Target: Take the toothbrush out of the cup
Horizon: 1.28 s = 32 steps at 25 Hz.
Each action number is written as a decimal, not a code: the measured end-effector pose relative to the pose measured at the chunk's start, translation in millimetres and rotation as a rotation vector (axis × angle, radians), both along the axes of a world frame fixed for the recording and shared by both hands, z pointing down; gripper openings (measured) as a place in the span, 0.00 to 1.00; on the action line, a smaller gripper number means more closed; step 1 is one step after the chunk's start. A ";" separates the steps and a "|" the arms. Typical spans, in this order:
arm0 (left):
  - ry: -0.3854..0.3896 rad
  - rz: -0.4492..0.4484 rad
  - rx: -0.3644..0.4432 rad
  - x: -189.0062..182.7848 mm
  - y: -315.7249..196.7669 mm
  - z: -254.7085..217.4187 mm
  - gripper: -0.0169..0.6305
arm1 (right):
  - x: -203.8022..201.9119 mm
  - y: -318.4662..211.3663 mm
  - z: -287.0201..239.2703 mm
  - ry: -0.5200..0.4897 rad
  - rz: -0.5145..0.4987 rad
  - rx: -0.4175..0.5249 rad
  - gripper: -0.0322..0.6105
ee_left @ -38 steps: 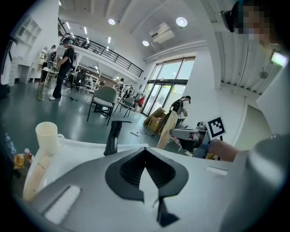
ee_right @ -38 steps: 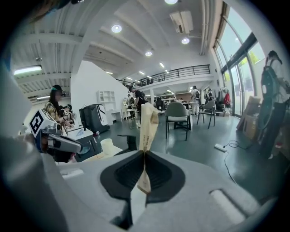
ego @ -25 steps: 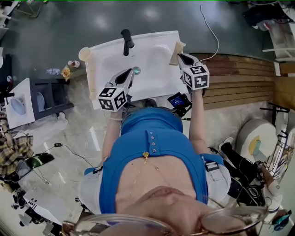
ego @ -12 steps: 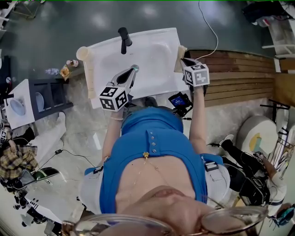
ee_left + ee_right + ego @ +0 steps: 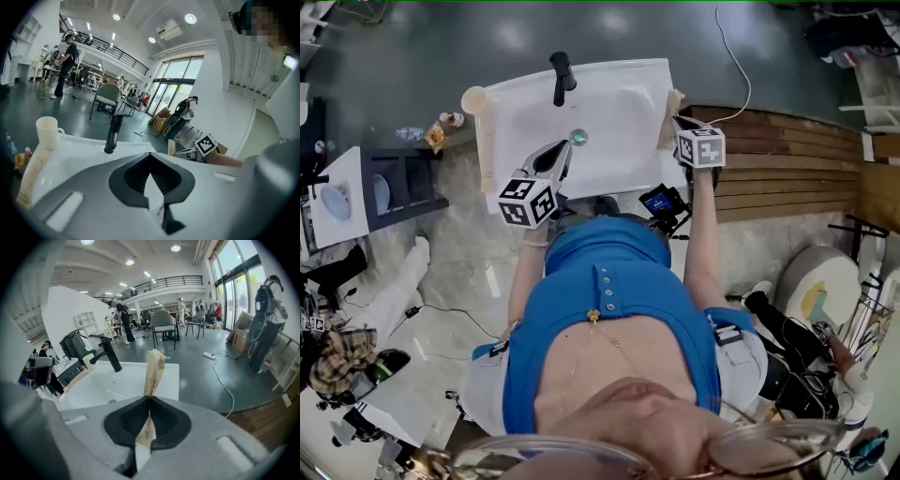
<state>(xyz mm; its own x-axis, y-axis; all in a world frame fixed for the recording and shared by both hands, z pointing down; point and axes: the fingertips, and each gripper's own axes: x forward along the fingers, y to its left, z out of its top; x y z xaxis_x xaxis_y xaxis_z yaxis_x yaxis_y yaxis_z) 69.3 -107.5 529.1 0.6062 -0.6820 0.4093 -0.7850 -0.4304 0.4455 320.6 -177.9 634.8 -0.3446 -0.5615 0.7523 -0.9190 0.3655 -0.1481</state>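
Note:
My right gripper (image 5: 150,399) is shut on a long beige paper-wrapped toothbrush (image 5: 153,373), which sticks up past the jaws. In the head view this gripper (image 5: 678,123) holds the toothbrush (image 5: 668,114) over the right rim of the white sink (image 5: 619,94). A cream cup (image 5: 473,98) stands on the sink's far left corner, also seen from the left gripper view (image 5: 47,131). My left gripper (image 5: 151,157) is shut and holds nothing. It hovers over the basin near the drain (image 5: 578,137), as the head view shows (image 5: 566,151).
A black faucet (image 5: 562,77) rises at the back of the sink. A long beige pack (image 5: 486,141) lies along the sink's left rim beside the cup. Wooden decking (image 5: 787,159) lies to the right, grey floor beyond. A phone (image 5: 661,202) sits near the person's waist.
My right gripper has sunk toward the sink's right rim, carrying the wrapped toothbrush. The left gripper has stayed over the basin.

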 end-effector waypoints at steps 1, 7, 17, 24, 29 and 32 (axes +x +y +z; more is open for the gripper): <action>0.001 -0.008 0.000 -1.7 0.7 -0.1 0.03 | 0.6 -2.9 2.1 -0.001 0.002 0.001 0.06; -0.003 -0.044 0.002 -10.7 2.0 -1.2 0.03 | 5.2 -18.1 20.1 -0.014 0.031 -0.006 0.06; -0.006 -0.093 -0.005 -27.0 4.0 0.2 0.03 | 7.8 -31.0 43.4 -0.012 0.074 -0.045 0.06; -0.002 -0.104 -0.009 -29.2 2.4 1.4 0.03 | 10.2 -35.0 63.0 0.000 0.075 -0.090 0.06; -0.003 -0.109 -0.007 -33.3 0.7 0.5 0.03 | 9.4 -36.8 68.5 0.012 0.075 -0.104 0.06; -0.001 -0.109 -0.006 -32.9 -1.1 -0.1 0.03 | 12.0 -38.5 70.0 0.000 0.095 -0.105 0.07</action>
<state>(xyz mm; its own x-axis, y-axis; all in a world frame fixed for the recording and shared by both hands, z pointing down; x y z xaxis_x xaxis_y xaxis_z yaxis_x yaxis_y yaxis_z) 36.4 -108.6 529.0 0.5276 -0.7416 0.4144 -0.8279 -0.3394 0.4467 332.6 -216.3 704.9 -0.2932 -0.5101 0.8086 -0.9488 0.2590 -0.1807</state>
